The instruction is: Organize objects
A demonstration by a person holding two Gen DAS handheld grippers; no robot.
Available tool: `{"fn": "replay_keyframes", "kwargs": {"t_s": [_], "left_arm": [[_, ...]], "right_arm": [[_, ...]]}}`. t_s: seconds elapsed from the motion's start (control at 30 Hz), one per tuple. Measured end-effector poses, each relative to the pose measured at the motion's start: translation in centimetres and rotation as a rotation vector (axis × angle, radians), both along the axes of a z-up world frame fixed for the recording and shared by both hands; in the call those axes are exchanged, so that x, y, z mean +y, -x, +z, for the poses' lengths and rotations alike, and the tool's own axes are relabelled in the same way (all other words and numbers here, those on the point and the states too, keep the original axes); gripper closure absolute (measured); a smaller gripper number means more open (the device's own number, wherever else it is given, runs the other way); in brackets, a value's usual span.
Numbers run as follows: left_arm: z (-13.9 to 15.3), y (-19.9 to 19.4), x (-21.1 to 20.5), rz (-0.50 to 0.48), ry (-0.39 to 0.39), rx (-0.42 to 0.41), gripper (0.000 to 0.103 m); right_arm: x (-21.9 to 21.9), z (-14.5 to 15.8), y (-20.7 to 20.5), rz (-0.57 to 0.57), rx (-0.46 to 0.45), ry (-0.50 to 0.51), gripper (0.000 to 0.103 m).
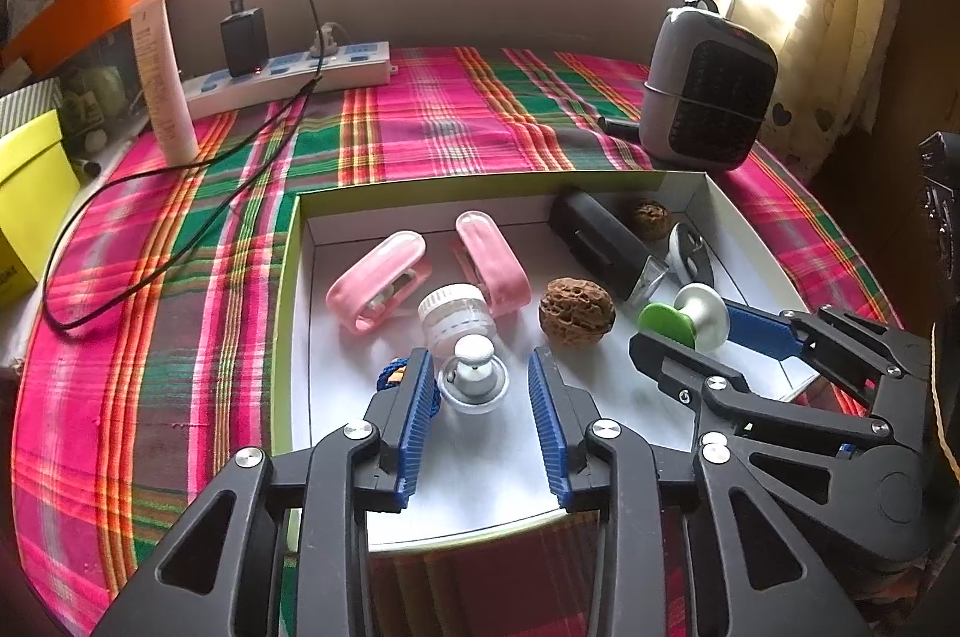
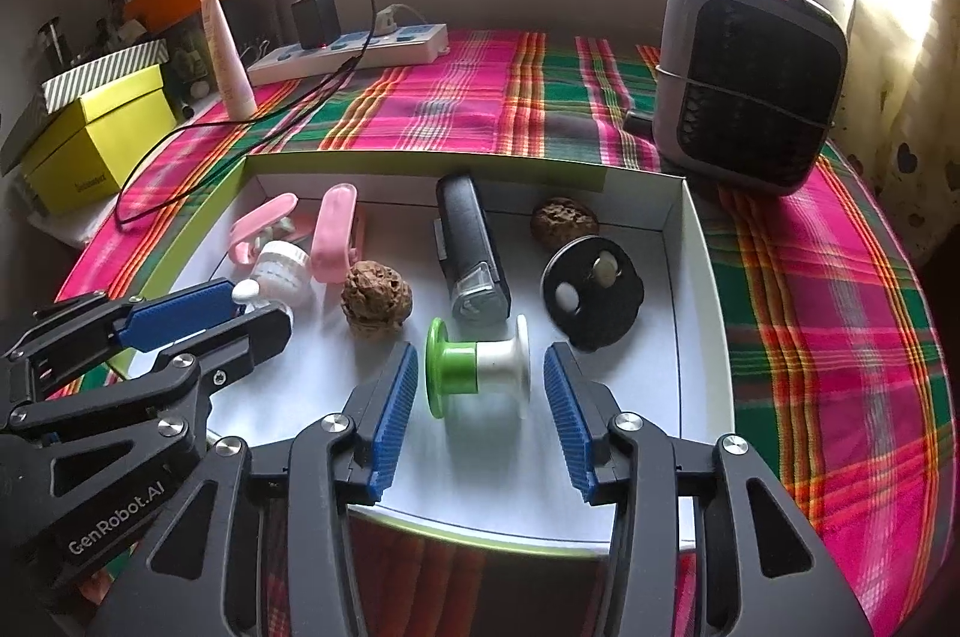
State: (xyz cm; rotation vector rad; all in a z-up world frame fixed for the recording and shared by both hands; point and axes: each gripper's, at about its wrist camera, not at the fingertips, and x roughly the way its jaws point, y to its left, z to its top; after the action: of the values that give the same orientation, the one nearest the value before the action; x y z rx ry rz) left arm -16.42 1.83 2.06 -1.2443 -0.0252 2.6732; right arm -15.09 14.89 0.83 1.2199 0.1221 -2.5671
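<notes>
The left gripper (image 1: 483, 376) has its jaws spread around a small metal knob (image 1: 474, 380) that stands upright on the tray floor, pads clear of it. The right gripper (image 2: 480, 379) is likewise spread around a green-and-white spool (image 2: 478, 367) lying on its side, long axis running left to right between the pads, green flange to the left. Both sit near the front of the white tray (image 2: 696, 277), with a walnut (image 2: 376, 298) and a black flashlight (image 2: 471, 253) behind, the flashlight's lens end toward the grippers.
</notes>
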Motion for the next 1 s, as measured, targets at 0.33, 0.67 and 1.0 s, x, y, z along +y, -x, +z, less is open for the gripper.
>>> {"fn": "replay_keyframes", "kwargs": {"t_s": [0.33, 0.67, 1.0], "left_arm": [[0.6, -1.4, -0.2, 0.015, 0.002, 0.009, 0.07], [1.7, -3.8, -0.5, 0.047, 0.024, 0.052, 0.069], [2.5, -7.0, -0.5, 0.044, 0.019, 0.066, 0.068]], "right_arm": [[0.1, 0.6, -1.0, -0.008, 0.018, 0.012, 0.057], [0.4, 1.9, -3.1, -0.015, 0.062, 0.039, 0.057], [0.7, 2.9, -6.2, -0.022, 0.09, 0.04, 0.057]]}}
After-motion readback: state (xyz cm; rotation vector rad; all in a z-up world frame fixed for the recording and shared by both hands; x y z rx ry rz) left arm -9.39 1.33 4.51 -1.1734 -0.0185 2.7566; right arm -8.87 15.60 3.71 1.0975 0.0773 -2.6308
